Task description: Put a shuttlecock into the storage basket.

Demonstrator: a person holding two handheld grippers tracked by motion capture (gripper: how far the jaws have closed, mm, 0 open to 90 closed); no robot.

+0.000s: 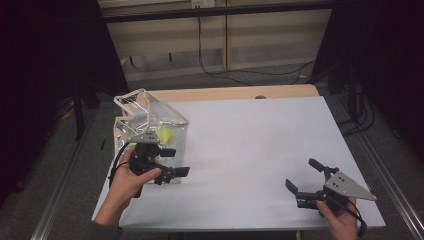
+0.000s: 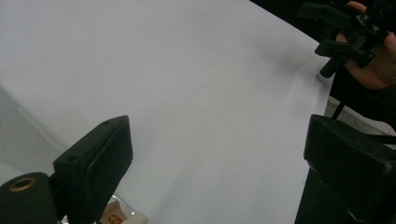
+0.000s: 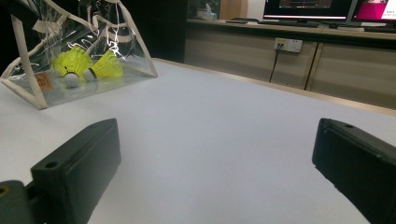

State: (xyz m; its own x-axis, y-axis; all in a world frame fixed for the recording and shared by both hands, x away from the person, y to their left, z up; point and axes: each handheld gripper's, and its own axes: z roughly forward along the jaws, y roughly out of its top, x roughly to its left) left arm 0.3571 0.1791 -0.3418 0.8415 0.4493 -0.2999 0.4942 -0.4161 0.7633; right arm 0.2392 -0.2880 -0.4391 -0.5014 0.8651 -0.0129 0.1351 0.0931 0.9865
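Both grippers stand with their jaws wide apart and nothing between them. The left gripper (image 1: 172, 162) hovers at the near left of the white table (image 1: 250, 145), just in front of a clear plastic bag (image 1: 150, 117) with pale trim; in its own view the two black jaws frame bare tabletop, and no pad touches anything. Whether the gripper's body brushes the bag's near wall cannot be told from the high view — the hand and the gripper overlap the bag's front there. The right gripper (image 1: 302, 177) is held at the near right corner of the table, well apart from the bag, its jaws likewise spread over bare white surface; its own view shows both jaws low in the frame with a broad gap.

The bag stands at the left edge of the table, its top gaping. Inside lie two yellow shuttlecocks (image 3: 88, 65), side by side on the bag's floor, their white cork ends pointing toward the right gripper's camera. From above they show as a yellow patch (image 1: 164, 134) partly covered by the left gripper's grey plate.

In the left gripper view a scrap of the bag's corner with an orange label (image 2: 113, 215) peeks out at the bottom edge — cut off, print unreadable. The right gripper (image 2: 334, 32) appears far off at the top right, partly out of frame.
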